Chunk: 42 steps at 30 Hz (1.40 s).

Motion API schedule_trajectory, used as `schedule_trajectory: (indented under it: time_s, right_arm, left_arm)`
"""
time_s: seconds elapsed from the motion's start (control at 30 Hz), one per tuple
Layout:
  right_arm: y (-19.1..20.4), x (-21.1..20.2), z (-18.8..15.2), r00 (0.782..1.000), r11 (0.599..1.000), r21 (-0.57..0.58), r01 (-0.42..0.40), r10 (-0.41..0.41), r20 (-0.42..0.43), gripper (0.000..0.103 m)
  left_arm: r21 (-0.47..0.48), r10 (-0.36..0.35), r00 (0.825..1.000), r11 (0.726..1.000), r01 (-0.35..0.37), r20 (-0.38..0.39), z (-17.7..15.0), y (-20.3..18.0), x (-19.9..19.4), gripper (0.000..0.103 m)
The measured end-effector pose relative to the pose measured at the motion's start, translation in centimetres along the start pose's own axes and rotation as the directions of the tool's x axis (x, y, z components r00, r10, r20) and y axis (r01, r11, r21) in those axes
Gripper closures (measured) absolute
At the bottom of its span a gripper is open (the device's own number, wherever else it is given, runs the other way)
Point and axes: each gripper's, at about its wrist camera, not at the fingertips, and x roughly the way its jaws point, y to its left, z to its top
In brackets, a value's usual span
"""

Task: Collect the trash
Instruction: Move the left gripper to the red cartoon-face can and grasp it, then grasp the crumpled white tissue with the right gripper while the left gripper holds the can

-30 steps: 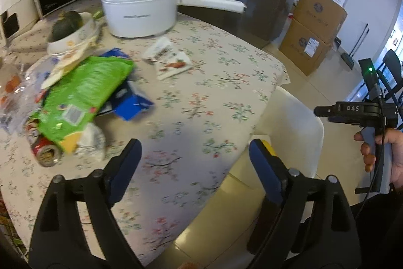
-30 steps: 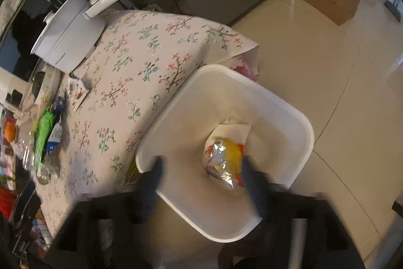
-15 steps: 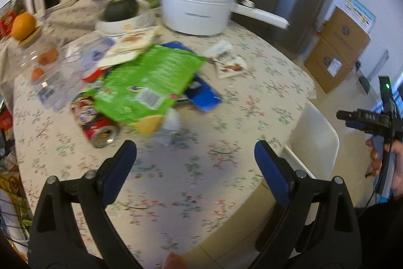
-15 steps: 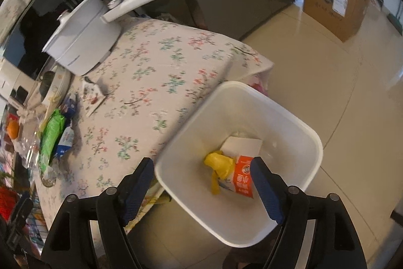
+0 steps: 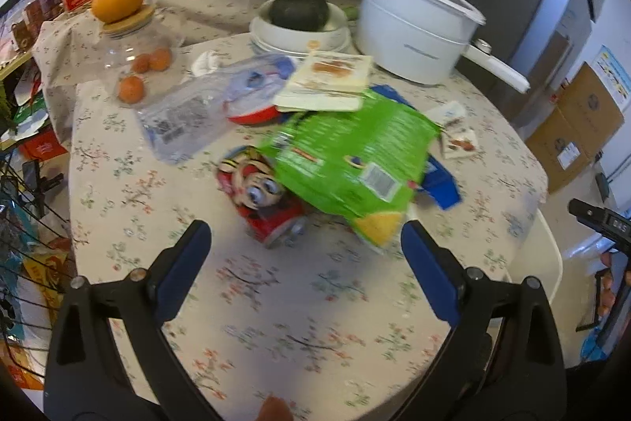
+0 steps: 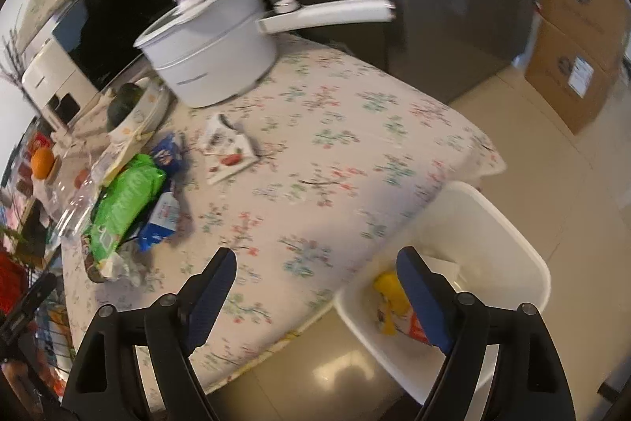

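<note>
Grippers are both gaping wide, holding nothing. Left gripper (image 5: pixel 303 243) is hovering above the tablecloth (image 5: pixel 276 302), just in front of the trash pile: red can (image 5: pixel 264 200) lying on its side, partly under the green bag (image 5: pixel 355 161), w/ blue wrapper (image 5: pixel 439 184) beside it. Right gripper (image 6: pixel 315 273) is hanging over the table edge, next to the white bin (image 6: pixel 512 247), which is holding yellow/orange trash (image 6: pixel 388 293).
</note>
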Motion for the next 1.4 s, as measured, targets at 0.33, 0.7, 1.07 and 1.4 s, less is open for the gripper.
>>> schedule_trajectory:
  time_s: [0.33,0.7,1.07,1.4]
  right_arm:
    - [4.0,1.9,0.4,1.000,0.997,-0.074,0.001,-0.003,-0.024,0.018]
    - [4.1,2.7,0.7,0.999,0.998,-0.069,0.011,-0.014,-0.039,0.018]
    - [5.6,2.7,0.2,0.999,0.995,-0.101,-0.002,-0.002,-0.038,0.018]
    - [10.3,3.6,-0.5,0.995,0.985,-0.150,-0.081,0.072,-0.065,0.018]
  left_arm:
    - [-0.177,-0.010,0.997,0.984,-0.003,-0.074,0.9,4.7,4.5,0.026]
    - [-0.271,-0.009,0.991,0.962,-0.028,-0.135,1.6,4.6,8.5,0.043]
    - [-0.299,-0.009,0.983,0.953,-0.047,-0.182,1.2,4.9,9.0,0.045]
    - [-0.196,-0.041,0.991,0.980,0.014,-0.130,-0.1,5.2,4.4,0.046]
